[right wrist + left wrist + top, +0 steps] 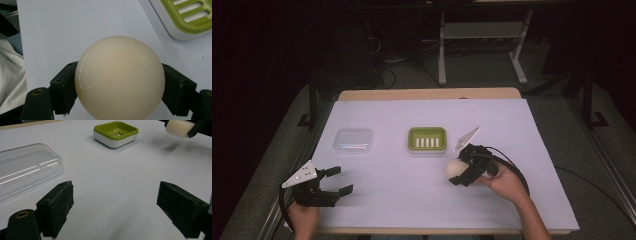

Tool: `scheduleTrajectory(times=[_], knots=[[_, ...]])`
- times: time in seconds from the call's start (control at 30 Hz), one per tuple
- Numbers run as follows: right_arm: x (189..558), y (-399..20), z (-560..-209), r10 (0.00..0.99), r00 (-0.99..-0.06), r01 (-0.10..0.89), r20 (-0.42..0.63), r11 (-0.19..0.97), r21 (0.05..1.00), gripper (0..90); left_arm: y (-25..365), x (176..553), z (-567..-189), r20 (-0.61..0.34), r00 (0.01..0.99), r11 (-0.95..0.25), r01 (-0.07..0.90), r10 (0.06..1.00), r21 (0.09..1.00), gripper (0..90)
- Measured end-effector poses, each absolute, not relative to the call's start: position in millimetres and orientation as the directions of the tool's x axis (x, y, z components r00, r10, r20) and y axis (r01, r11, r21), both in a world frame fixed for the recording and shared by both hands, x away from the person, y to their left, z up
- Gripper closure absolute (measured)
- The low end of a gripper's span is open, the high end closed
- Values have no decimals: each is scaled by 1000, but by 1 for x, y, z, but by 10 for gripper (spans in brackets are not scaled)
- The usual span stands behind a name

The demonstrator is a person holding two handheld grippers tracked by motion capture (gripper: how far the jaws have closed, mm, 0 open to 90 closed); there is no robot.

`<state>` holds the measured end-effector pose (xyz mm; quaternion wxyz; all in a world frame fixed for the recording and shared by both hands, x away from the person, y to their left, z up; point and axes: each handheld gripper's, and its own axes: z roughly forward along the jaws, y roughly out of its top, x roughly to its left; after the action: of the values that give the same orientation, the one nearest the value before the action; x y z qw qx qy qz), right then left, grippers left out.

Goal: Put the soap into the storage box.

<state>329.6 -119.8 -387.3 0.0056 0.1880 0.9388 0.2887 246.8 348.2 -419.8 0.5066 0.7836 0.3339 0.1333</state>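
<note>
Two hands at the near edge, each gripping one gripper. Left gripper (pixel 334 181) near the left corner, jaws spread wide with bare sheet between them. Right gripper (pixel 458 173) right of centre, jaws pinching one cream round soap (pixel 455 168) from both sides, lifted just off the white sheet (pixel 512 140) with a blurred shadow beneath. One green soap dish (pixel 427 138) with a slotted insert on a white base, mid-table, just beyond and left of the soap, not touching. One clear plastic lid (pixel 354 139) lying flat, left of the dish and well apart. One wooden table (pixel 427 94) under the sheet.
</note>
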Motion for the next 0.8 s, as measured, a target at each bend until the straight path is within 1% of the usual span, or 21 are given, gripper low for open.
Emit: scheduleTrajectory(times=[0.47,0.8], knots=[[344,-112,-375,345,-933,340,104,747,570,230,348,247,-419,-126,744,-267,385,656,884,133],[358,-106,-368,347,-931,349,116,751,560,230,348,246,-419,-130,745,-260,383,654,887,132]])
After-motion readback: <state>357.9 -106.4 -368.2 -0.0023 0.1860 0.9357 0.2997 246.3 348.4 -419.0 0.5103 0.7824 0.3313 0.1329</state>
